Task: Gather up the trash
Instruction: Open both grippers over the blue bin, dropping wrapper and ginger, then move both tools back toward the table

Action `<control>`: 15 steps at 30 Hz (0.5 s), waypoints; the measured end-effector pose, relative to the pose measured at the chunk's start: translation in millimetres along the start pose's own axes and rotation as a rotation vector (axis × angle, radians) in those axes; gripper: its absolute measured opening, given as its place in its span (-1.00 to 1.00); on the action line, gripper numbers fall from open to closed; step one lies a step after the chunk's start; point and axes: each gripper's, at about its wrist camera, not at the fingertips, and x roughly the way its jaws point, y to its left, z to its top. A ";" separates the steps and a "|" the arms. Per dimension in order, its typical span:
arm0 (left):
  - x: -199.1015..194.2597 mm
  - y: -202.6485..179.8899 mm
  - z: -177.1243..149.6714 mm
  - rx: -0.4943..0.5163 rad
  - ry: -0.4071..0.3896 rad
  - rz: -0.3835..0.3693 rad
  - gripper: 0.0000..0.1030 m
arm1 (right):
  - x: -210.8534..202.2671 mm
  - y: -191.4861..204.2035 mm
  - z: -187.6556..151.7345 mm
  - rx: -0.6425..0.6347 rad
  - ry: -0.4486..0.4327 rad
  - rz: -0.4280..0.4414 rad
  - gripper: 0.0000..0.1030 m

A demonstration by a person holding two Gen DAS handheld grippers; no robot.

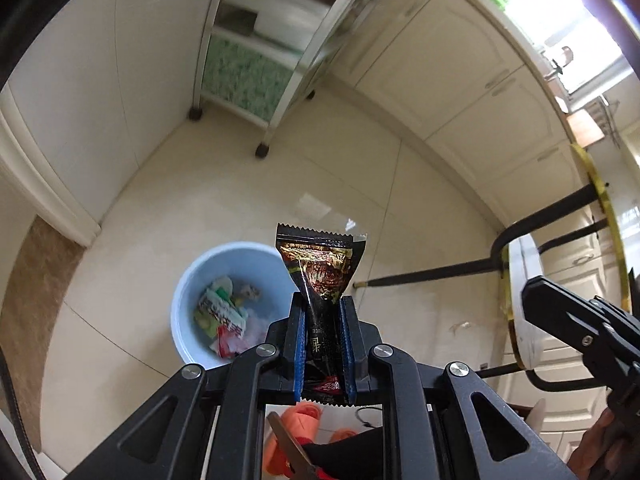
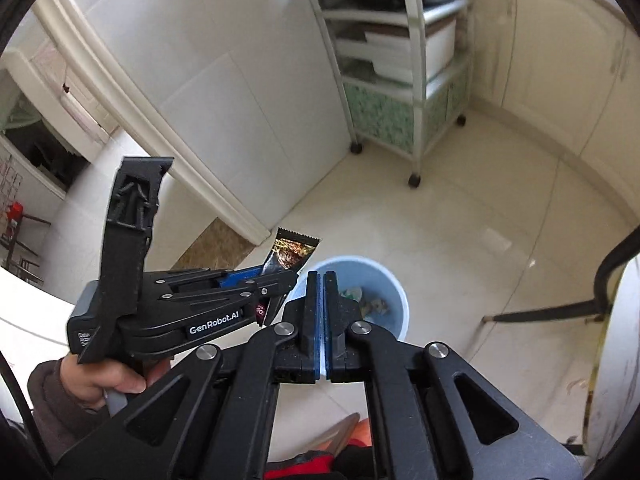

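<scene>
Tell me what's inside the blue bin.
The bin holds crumpled wrappers: green, white and red packaging, plus a small brownish scrap. The left gripper and its black packet cover the bin's right part; whatever lies under the pile is hidden.

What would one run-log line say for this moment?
left gripper: shut on black wrapper | right gripper: shut, empty | blue bin: below, holds trash

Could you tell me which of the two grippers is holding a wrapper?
The left gripper: a black wrapper sits between its fingers, while the right gripper is shut on nothing.
</scene>
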 end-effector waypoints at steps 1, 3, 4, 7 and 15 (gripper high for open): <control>6.5 2.2 -0.1 -0.003 0.019 0.004 -0.77 | 3.3 1.8 -0.5 0.001 0.007 -0.002 -0.93; 22.1 0.6 7.3 -0.014 0.052 0.017 -0.76 | 10.0 -5.5 -5.8 0.016 0.031 0.003 -0.92; 35.1 -3.5 18.6 -0.012 0.074 0.034 -0.72 | 12.0 -6.1 -6.1 0.021 0.036 0.005 -0.90; 51.7 -4.4 31.3 -0.027 0.119 0.088 -0.44 | 12.4 -12.9 -9.8 0.041 0.041 0.010 -0.75; 34.4 -10.1 52.1 -0.063 0.080 0.127 0.20 | -2.5 -14.6 -8.7 0.046 0.008 0.013 -0.61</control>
